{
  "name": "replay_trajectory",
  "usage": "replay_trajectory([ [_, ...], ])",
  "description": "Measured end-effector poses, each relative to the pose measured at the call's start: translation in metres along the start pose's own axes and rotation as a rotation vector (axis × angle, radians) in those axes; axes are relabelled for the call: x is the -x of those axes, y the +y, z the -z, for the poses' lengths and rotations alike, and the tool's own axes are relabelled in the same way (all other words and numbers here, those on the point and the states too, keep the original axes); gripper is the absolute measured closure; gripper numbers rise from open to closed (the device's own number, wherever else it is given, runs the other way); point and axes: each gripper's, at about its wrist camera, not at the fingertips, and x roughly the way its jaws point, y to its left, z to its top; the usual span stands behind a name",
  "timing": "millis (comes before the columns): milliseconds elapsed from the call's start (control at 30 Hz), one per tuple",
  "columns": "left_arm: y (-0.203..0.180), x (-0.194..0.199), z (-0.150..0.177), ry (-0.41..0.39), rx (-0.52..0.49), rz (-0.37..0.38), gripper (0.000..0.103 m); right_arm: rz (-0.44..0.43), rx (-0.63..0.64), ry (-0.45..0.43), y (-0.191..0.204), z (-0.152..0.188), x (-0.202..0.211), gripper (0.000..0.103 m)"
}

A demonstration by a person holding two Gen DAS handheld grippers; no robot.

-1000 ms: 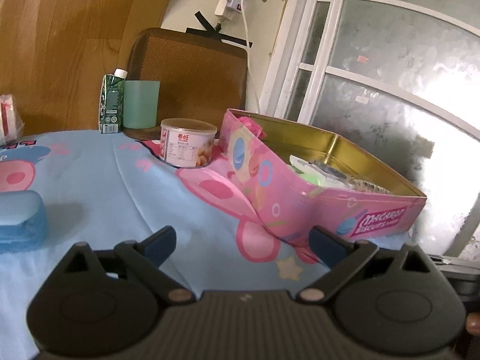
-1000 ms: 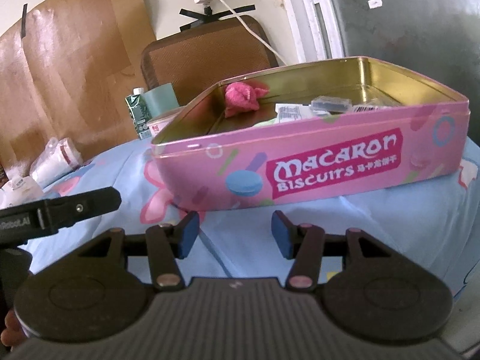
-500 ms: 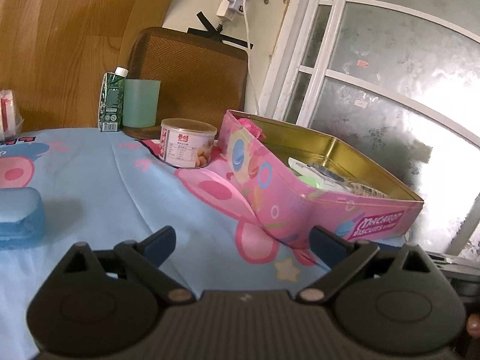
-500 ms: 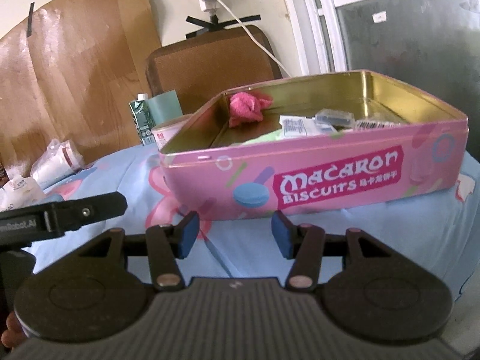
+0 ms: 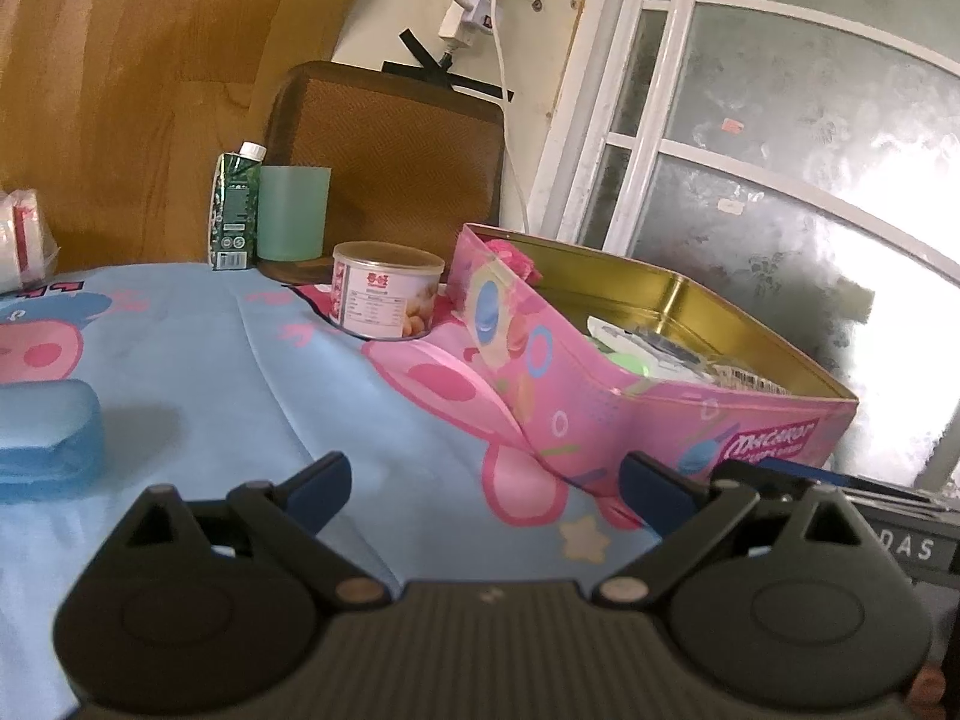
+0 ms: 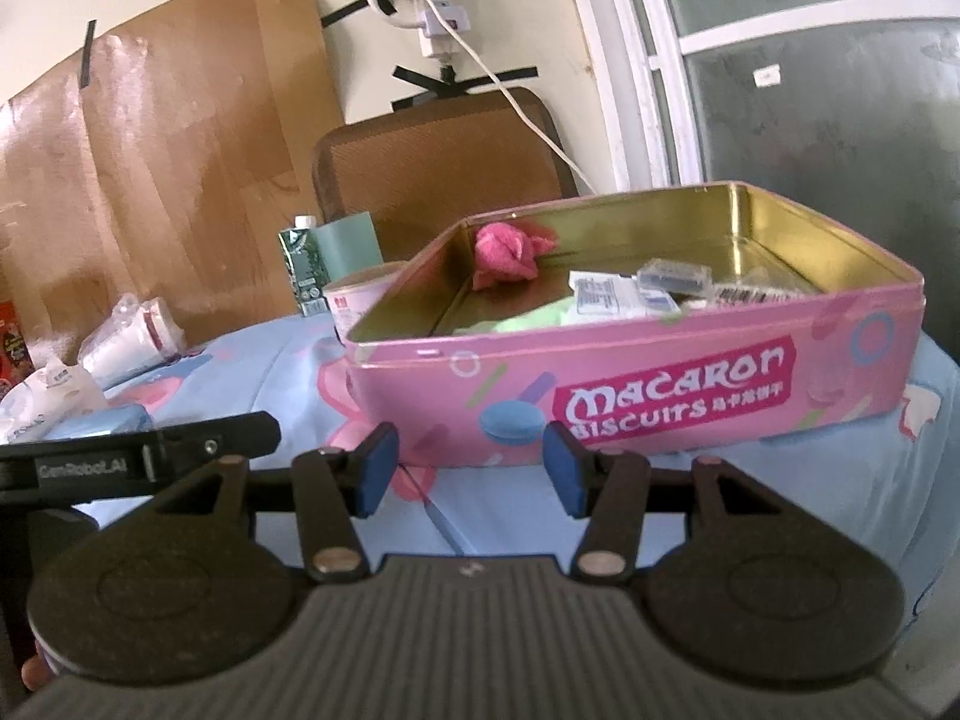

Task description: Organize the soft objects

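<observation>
A pink macaroon biscuit tin (image 6: pixel 660 378) (image 5: pixel 540 372) stands open on the blue cartoon tablecloth. Inside it lie a rolled pink cloth (image 6: pixel 507 252) (image 5: pixel 510 255) in the far corner, a pale green soft item (image 6: pixel 528 321) (image 5: pixel 630 363) and several small packets (image 6: pixel 624 297). A blue soft pack (image 5: pixel 42 432) (image 6: pixel 123 420) lies on the cloth at the left. My left gripper (image 5: pixel 483 489) is open and empty, low over the cloth, left of the tin. My right gripper (image 6: pixel 471 468) is open and empty, just before the tin's front wall.
A round snack tub (image 5: pixel 384 294), a green drink carton (image 5: pixel 234 210) and a teal cup (image 5: pixel 293 213) stand behind the tin. A brown chair back (image 6: pixel 432 162) rises beyond. White plastic-wrapped packs (image 6: pixel 129 339) lie far left. A window frame (image 5: pixel 642 138) is at the right.
The right wrist view has tilted slightly, so the tin sits lower and shows more of its inside. The left gripper has barely shifted. Both grippers kept the same opening.
</observation>
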Motion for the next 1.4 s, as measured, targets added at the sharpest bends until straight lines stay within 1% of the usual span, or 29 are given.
replay_trajectory([
  [67,0.005,0.005,0.0,-0.009,0.017,-0.001,0.004,-0.009,0.021,-0.014,0.003,-0.001,0.003,0.047],
  [167,0.014,0.021,0.001,-0.03,0.032,-0.028,0.004,-0.029,0.065,-0.032,0.01,-0.003,0.005,0.047],
  [267,0.03,0.043,0.005,-0.062,0.043,-0.076,0.004,-0.084,0.101,-0.016,0.02,-0.003,0.0,0.047],
  [367,0.05,0.069,0.01,-0.093,0.056,-0.154,0.003,-0.147,0.16,0.0,0.036,-0.001,-0.005,0.047],
  [467,0.073,0.092,0.015,-0.112,0.084,-0.247,0.003,-0.218,0.235,0.011,0.055,0.001,-0.009,0.046],
  [567,0.096,0.114,0.017,-0.137,0.13,-0.335,0.003,-0.31,0.293,0.04,0.075,-0.002,-0.019,0.044],
  [600,0.105,0.122,0.017,-0.151,0.148,-0.368,0.003,-0.338,0.312,0.049,0.082,-0.003,-0.023,0.042],
  [667,0.121,0.134,0.017,-0.173,0.183,-0.422,0.003,-0.389,0.345,0.055,0.098,-0.006,-0.033,0.041],
  [733,0.137,0.141,0.015,-0.175,0.228,-0.485,0.003,-0.436,0.372,0.067,0.117,-0.01,-0.047,0.04],
  [767,0.144,0.143,0.014,-0.175,0.246,-0.517,0.003,-0.461,0.386,0.072,0.124,-0.01,-0.052,0.038],
  [800,0.152,0.144,0.014,-0.175,0.28,-0.532,0.003,-0.495,0.411,0.075,0.135,-0.012,-0.06,0.033],
  [867,0.161,0.145,0.015,-0.182,0.333,-0.501,0.003,-0.567,0.484,0.075,0.155,-0.013,-0.074,0.027],
  [933,0.16,0.147,0.016,-0.203,0.331,-0.509,0.003,-0.628,0.58,0.061,0.174,-0.015,-0.086,0.019],
  [967,0.158,0.148,0.016,-0.211,0.318,-0.515,0.003,-0.654,0.626,0.07,0.183,-0.016,-0.094,0.015],
  [1067,0.148,0.149,0.017,-0.231,0.27,-0.536,0.003,-0.711,0.724,0.118,0.208,-0.023,-0.12,0.013],
  [1167,0.146,0.146,0.016,-0.218,0.254,-0.549,0.003,-0.754,0.793,0.174,0.224,-0.023,-0.139,0.013],
  [1233,0.148,0.143,0.015,-0.208,0.257,-0.557,0.003,-0.763,0.805,0.216,0.232,-0.025,-0.152,0.015],
  [1267,0.148,0.143,0.015,-0.204,0.26,-0.56,0.003,-0.769,0.795,0.236,0.233,-0.024,-0.155,0.019],
  [1300,0.149,0.143,0.014,-0.2,0.262,-0.563,0.003,-0.781,0.778,0.255,0.233,-0.024,-0.155,0.026],
  [1333,0.149,0.142,0.014,-0.196,0.264,-0.566,0.003,-0.785,0.764,0.265,0.232,-0.023,-0.154,0.028],
  [1400,0.15,0.141,0.014,-0.184,0.266,-0.569,0.003,-0.782,0.751,0.259,0.228,-0.021,-0.148,0.036],
])
